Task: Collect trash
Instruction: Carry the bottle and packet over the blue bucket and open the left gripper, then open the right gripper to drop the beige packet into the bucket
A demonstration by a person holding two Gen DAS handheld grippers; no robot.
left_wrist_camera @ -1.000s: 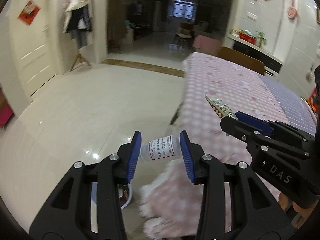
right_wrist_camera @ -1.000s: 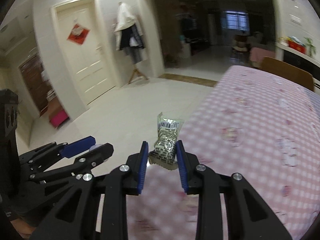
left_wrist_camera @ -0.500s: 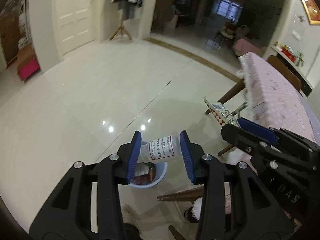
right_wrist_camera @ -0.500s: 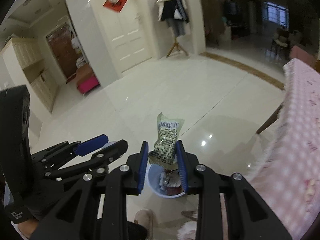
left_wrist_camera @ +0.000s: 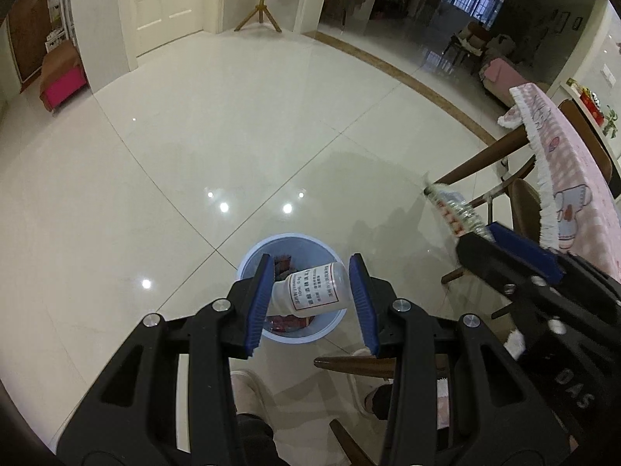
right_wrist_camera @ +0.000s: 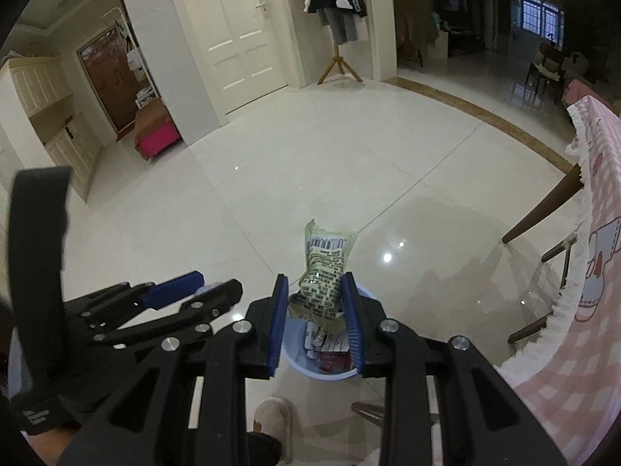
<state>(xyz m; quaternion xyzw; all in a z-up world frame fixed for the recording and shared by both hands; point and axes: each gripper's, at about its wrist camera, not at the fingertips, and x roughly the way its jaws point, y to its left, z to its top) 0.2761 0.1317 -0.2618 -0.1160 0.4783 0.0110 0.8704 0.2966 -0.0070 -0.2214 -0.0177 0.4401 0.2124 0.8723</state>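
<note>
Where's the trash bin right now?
The blue bin stands on the tiled floor just behind both grippers' fingertips in each wrist view, beside the table with the pink cloth, near the person's slipper.

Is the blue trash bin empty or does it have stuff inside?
Not empty: the blue bin already holds red and white wrappers.

Your left gripper [left_wrist_camera: 310, 291] tilts steeply downward, its blue pads clamped on the two ends of a small white bottle [left_wrist_camera: 308, 291]. Your right gripper [right_wrist_camera: 315, 299] sits just beside it, also angled down, pads pinching a crumpled wrapper [right_wrist_camera: 324, 279]. Your slippered foot [right_wrist_camera: 273, 423] shows below
</note>
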